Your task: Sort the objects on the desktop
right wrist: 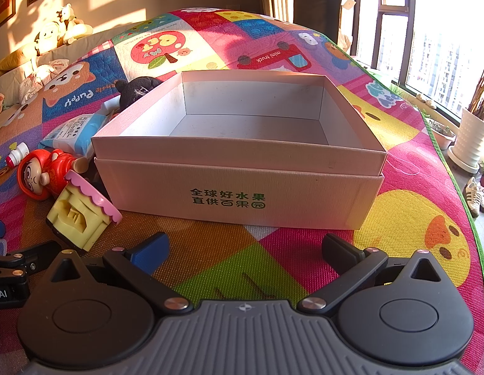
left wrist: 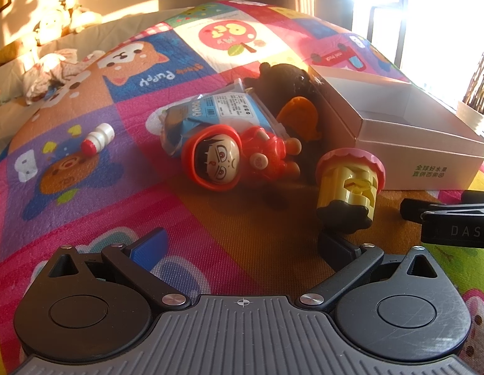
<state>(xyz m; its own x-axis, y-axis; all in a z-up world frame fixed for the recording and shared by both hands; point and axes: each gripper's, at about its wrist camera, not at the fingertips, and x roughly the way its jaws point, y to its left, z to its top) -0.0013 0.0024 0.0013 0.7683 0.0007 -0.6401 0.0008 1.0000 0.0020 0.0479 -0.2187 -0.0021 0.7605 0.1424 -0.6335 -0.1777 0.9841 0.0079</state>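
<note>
Sunlit along its upper half, the patchwork play mat [right wrist: 407,218] fills both views and serves as the work surface; in the right wrist view its green edge runs down the right side of the frame, with a white plant pot [right wrist: 471,139] and a window beyond it. Bare mat lies across the lower centre of each frame, directly ahead of the fingers. The open cardboard box [right wrist: 238,184] occupies the centre of the right wrist view, squarely ahead of the right gripper [right wrist: 245,250], with its interior showing nothing inside; in the left wrist view it sits at the right of frame. Left of the box the toys cluster together: a black plush toy [left wrist: 285,78] against the box wall, a blue-and-white snack packet [left wrist: 217,112] leaning on it, a red figurine [left wrist: 238,159] lying on its side at frame centre, and a yellow toy with a pink cap [left wrist: 348,184], tilted, just beyond the right finger of the left gripper [left wrist: 242,247] and apart from it. A small white bottle with a red cap [left wrist: 96,139] lies alone at the left of frame, well apart from the cluster. Both grippers have their fingers spread fully wide, holding nothing and touching nothing.
</note>
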